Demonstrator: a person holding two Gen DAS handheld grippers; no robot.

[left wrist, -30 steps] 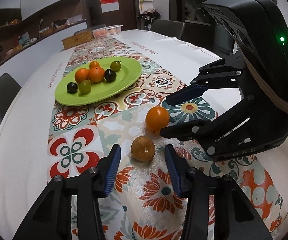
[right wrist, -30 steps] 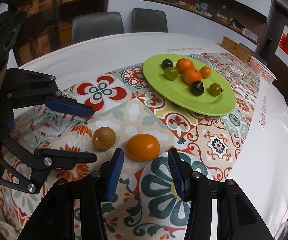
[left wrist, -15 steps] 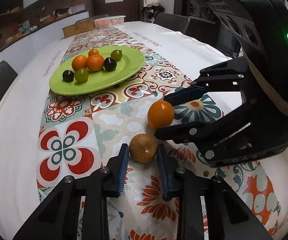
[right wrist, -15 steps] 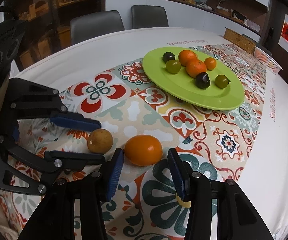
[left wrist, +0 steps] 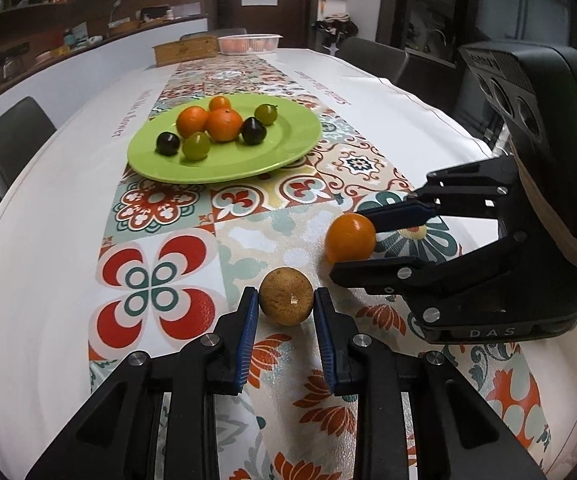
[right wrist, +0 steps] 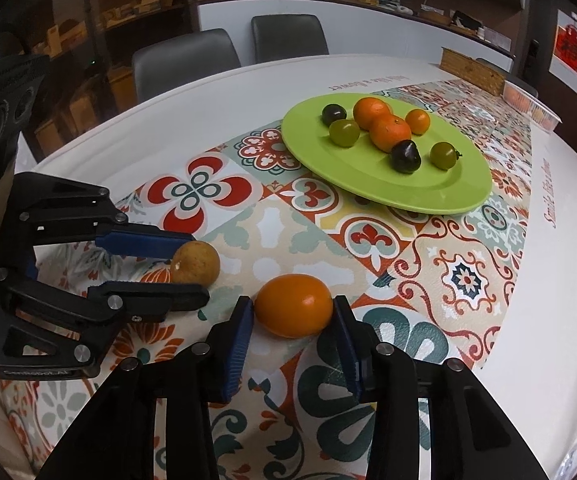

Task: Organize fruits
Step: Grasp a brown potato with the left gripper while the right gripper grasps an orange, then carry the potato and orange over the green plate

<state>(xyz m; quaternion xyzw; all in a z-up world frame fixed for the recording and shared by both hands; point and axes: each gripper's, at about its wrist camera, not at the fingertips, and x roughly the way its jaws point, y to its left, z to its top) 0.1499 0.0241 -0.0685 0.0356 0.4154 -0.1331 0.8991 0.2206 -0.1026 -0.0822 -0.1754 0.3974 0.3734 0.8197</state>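
My left wrist camera: low over table, close, facing along my fingers toward green plate (left wrist: 224, 160). My right wrist camera: same height, angled from opposite side. Both share plate (right wrist: 388, 184), patterned runner (left wrist: 248, 208), each other's gripper.

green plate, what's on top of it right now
Seven small fruits sit on the green plate: three orange, two green, two dark. Anything behind the orange cluster is hidden, and the plate's underside cannot be seen.
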